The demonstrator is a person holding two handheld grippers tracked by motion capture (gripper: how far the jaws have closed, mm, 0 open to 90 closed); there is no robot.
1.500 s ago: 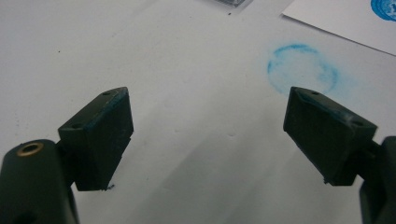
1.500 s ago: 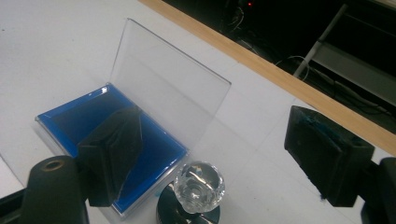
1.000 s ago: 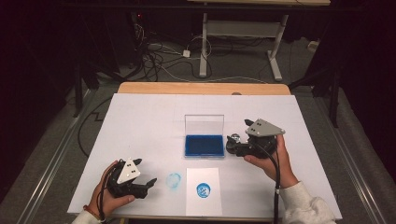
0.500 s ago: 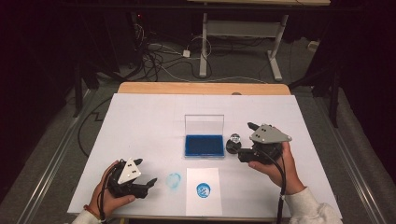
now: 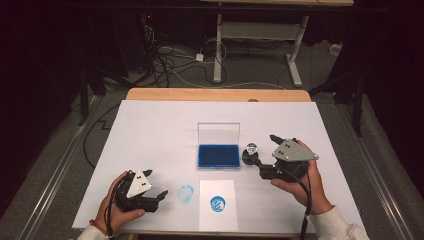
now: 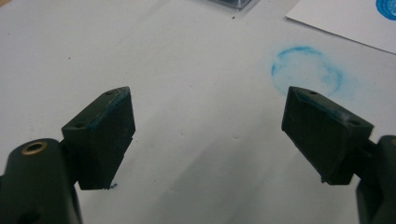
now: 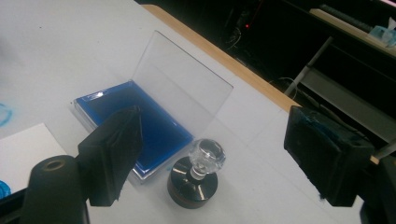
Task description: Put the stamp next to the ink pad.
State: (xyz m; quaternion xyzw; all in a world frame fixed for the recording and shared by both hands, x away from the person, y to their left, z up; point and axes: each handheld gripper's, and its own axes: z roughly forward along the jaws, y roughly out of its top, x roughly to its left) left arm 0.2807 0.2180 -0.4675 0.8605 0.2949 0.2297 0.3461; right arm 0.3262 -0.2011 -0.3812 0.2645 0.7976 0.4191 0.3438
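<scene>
A round black stamp with a clear knob (image 5: 251,152) (image 7: 198,179) stands upright on the white table, just right of a blue ink pad (image 5: 218,155) (image 7: 140,112) whose clear lid is raised. My right gripper (image 5: 261,167) (image 7: 215,116) is open, just right of the stamp and apart from it. A white paper sheet (image 5: 217,220) at the front carries a blue round print (image 5: 217,204). My left gripper (image 5: 159,199) (image 6: 208,100) is open at the front left; its jaws have just been closing slightly, with nothing between them. A faint blue ring smudge (image 5: 186,194) (image 6: 306,70) lies on the table just ahead of it.
The white table top (image 5: 150,130) has a wooden far edge (image 5: 215,94). Beyond it are floor cables and the legs of another desk (image 5: 218,55). Blue ink stains my right gripper's pads (image 7: 317,126).
My right gripper has drawn back to the right, away from the stamp, which now stands free beside the ink pad. The left hand has stayed where it was.
</scene>
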